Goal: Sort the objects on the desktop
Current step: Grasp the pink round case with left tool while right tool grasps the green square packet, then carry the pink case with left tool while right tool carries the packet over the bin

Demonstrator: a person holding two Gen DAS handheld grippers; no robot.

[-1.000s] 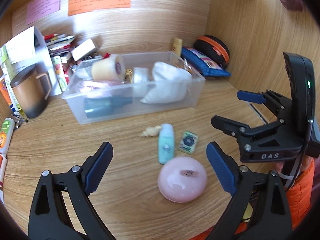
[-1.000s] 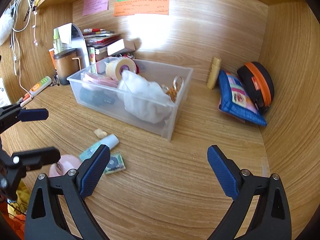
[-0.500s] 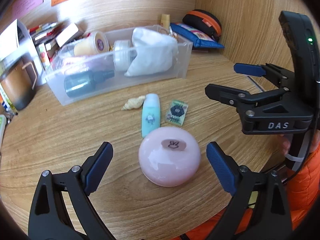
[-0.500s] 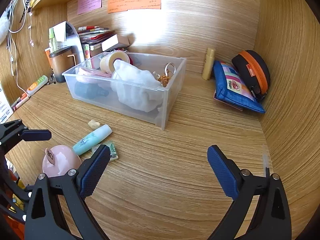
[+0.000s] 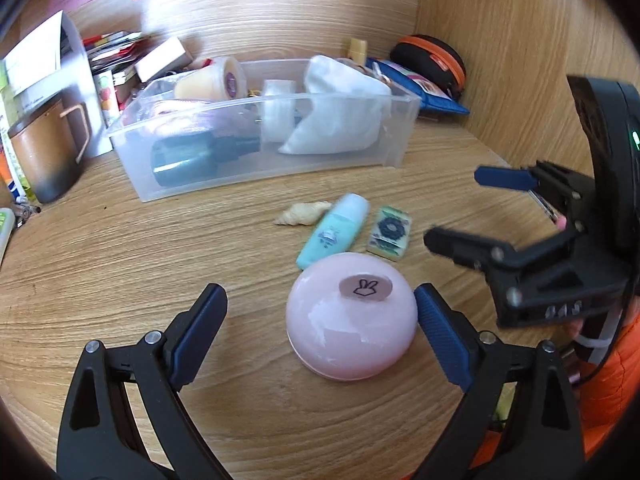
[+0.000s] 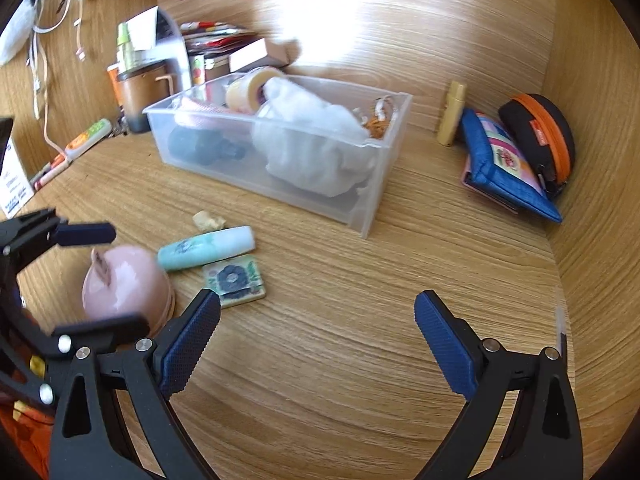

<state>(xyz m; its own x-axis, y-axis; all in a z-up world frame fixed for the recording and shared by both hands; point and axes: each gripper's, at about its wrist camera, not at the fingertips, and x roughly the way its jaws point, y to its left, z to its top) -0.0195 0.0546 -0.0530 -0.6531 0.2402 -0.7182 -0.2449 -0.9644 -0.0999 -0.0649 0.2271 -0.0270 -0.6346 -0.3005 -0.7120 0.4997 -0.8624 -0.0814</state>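
Observation:
A pink round dome (image 5: 352, 316) with a bunny sticker sits on the wooden desk (image 5: 120, 264) between the fingers of my left gripper (image 5: 320, 332), nearer the right finger; the gripper is open. Behind the dome lie a mint tube (image 5: 334, 230), a small green square packet (image 5: 390, 232) and a seashell (image 5: 302, 214). A clear plastic bin (image 5: 396, 128) with tape, a dark bottle and a white cloth stands further back. My right gripper (image 6: 316, 344) is open and empty over bare desk, right of the packet (image 6: 234, 280) and dome (image 6: 120, 288).
A brown mug (image 5: 44, 152), papers and boxes stand at the back left. A blue pouch (image 6: 508, 168), a black and orange case (image 6: 540, 132) and a yellow tube (image 6: 452, 118) lie by the right wall. Wooden walls close the back and right.
My left gripper has moved closer to the pink dome, which now lies between its fingers. My right gripper has shifted left toward the packet and tube.

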